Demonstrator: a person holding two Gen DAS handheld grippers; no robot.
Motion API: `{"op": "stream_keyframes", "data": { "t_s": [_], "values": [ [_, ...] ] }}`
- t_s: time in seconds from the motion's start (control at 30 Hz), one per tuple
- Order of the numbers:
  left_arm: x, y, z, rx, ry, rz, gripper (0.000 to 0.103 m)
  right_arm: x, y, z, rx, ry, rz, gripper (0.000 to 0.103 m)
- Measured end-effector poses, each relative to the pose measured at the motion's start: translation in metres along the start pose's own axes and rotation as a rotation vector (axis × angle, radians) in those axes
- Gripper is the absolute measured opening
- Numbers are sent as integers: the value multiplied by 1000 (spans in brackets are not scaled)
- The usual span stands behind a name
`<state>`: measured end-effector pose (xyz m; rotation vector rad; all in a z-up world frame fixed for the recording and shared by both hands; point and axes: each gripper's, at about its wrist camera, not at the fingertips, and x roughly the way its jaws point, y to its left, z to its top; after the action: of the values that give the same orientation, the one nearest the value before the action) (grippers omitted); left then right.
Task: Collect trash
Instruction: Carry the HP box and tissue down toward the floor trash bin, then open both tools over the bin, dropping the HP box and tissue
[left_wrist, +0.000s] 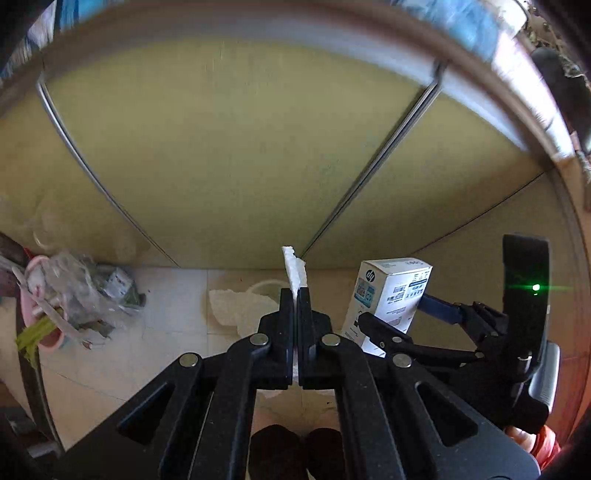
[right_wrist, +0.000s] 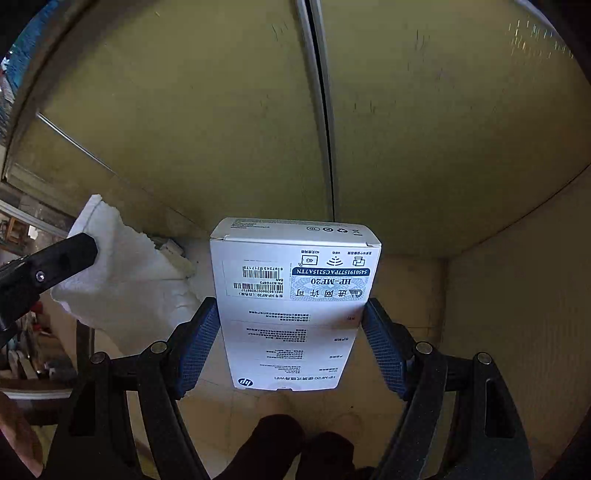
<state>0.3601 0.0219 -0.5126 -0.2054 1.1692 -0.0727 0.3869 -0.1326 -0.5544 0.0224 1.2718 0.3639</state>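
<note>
In the left wrist view, the left gripper (left_wrist: 294, 295) sits at lower centre with its fingers (left_wrist: 285, 314) clenched on a thin slab of white foam (left_wrist: 294, 269), whose ragged top edge sticks up above the tips. At the right of the frame the right gripper (left_wrist: 391, 314) holds a white HP box (left_wrist: 391, 291) upright, just beside the foam. Behind both rise olive cabinet doors (left_wrist: 229, 155) with metal trim. Below them lies a pale tiled floor (left_wrist: 122, 354). On that floor, at the left edge, sits a heap of clear plastic wrap and scraps (left_wrist: 74, 291) next to a pink item, and a white crumpled piece (left_wrist: 236, 306) lies just behind the left gripper's fingers. None of these is gathered yet. Dark shoes (left_wrist: 295, 450) show at the bottom.

In the right wrist view, the right gripper (right_wrist: 288, 332) fills the lower half, its blue-padded fingers (right_wrist: 199, 343) grasping the HP box (right_wrist: 291, 295) by its two long sides, printed face toward the camera. At centre left the foam (right_wrist: 122, 280) shows as a broad torn sheet pinched by the left gripper (right_wrist: 79, 249), of which only one dark finger is seen.

Judging from this, two pieces of trash are in hand and neither is dropped off; no bin shows in either view. The plastic heap and the crumpled piece on the floor remain to be picked up.
</note>
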Motion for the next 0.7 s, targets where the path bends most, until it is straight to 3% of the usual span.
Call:
{"op": "stream_keyframes", "data": {
  "t_s": [0.4, 0.6, 0.7],
  "values": [
    [173, 47, -52, -56, 52, -33, 0, 186, -52, -38, 15, 81, 13, 75],
    [251, 69, -65, -64, 124, -11, 0, 257, -57, -48, 15, 132, 31, 75],
    [277, 79, -70, -90, 175, -67, 0, 279, -58, -48, 9, 157, 47, 75]
  ]
}}
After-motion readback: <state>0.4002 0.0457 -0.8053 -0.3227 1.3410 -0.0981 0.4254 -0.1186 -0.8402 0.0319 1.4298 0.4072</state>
